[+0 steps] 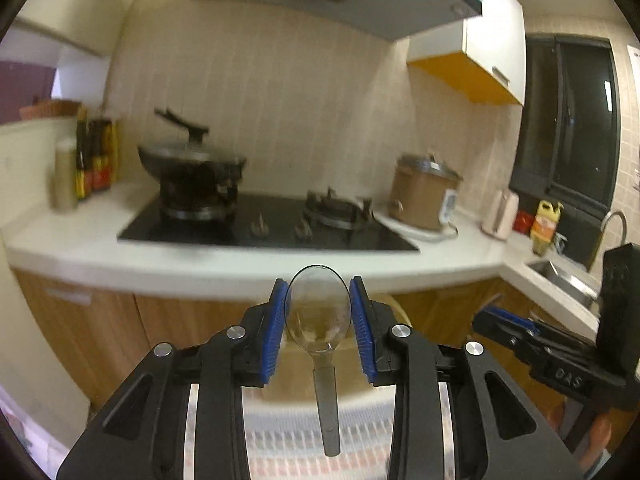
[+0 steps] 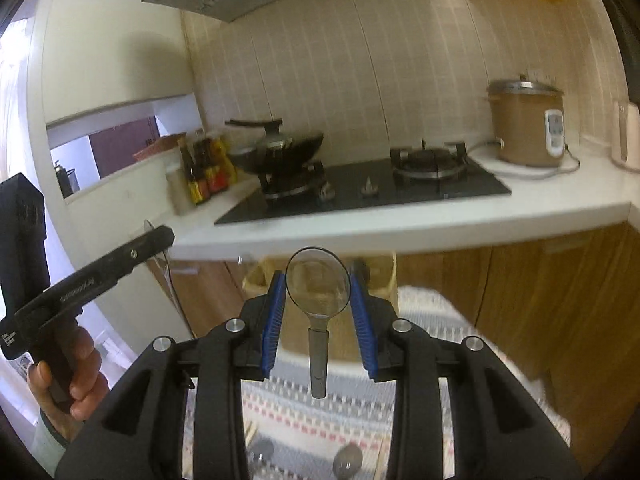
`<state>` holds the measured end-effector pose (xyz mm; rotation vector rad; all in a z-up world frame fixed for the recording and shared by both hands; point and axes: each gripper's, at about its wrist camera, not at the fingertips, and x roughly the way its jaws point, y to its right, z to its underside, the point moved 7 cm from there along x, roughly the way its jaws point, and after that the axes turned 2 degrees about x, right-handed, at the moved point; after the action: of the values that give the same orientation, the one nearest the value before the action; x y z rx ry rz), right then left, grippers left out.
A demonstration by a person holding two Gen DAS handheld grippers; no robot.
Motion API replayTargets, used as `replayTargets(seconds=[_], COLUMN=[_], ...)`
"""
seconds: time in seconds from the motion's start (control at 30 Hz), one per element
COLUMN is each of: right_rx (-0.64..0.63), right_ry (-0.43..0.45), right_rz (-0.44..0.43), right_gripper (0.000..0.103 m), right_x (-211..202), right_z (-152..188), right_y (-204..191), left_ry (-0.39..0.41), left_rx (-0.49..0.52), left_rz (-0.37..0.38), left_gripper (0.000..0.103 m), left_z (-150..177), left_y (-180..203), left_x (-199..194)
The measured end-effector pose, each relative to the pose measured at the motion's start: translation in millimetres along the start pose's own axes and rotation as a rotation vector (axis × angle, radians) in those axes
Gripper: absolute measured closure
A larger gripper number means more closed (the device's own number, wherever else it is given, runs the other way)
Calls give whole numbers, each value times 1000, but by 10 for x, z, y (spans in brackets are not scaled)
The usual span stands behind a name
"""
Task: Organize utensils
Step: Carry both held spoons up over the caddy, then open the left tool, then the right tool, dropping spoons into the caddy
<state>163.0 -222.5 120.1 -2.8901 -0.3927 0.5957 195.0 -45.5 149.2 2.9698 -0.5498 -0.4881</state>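
The left spoon [image 1: 318, 312] is clear plastic, clamped by its bowl between the blue pads [image 1: 276, 330] of the left gripper [image 1: 319, 300]. Its long axis runs along the gripper: bowl forward past the fingertips, handle trailing back and down toward the camera. The jaws stand partly closed, pressing on the two sides of the bowl.

The right spoon [image 2: 318, 286] is held the same way in the right gripper [image 2: 318, 292]: bowl between the pads, rounded end forward, handle hanging back between the fingers. Those jaws too are partly closed on the bowl.

Both grippers are in the air, tilted a little below level, facing a white surface [image 1: 256, 256] whose front edge lies just beyond the spoon tips. Behind that edge sit a black hob [image 1: 272, 228], a wok [image 1: 192, 160] ahead to the left, and a cooker [image 1: 424, 196] ahead to the right. Bottles [image 1: 94, 156] stand far left.

Below the grippers lies a patterned cloth [image 2: 360, 400]; two more spoon bowls [image 2: 347, 458] show on it near the right gripper's base, blurred. A pale bin [image 2: 260, 280] stands ahead and below, partly hidden by the fingers.

From the right wrist, the left gripper appears at the left, held by a hand [image 2: 68, 376], well apart. Open air lies between the grippers and before the surface edge.
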Motion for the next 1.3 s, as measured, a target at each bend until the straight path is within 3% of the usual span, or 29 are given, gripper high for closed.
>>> replayTargets(seconds=[0.2, 0.4, 0.77, 1.1, 1.3], right_rx=[-29, -49, -87, -90, -90], right_ry=[57, 104, 19, -61, -83], right_rz=[28, 99, 192, 208, 218], right_gripper=[73, 73, 73, 73, 73], right_x=[135, 374, 966, 1175, 1132], right_z=[-461, -745, -441, -157, -99], right_y=[-31, 71, 271, 322, 326], left_ry=[95, 159, 95, 32, -4], left_rx=[2, -9, -49, -64, -76], left_rz=[-22, -35, -46, -28, -21], left_gripper=[73, 73, 73, 72, 66], left_z=[-436, -608, -194, 39, 98], left_y=[-91, -240, -494, -571, -589], left_x=[193, 474, 1069, 1186, 1158])
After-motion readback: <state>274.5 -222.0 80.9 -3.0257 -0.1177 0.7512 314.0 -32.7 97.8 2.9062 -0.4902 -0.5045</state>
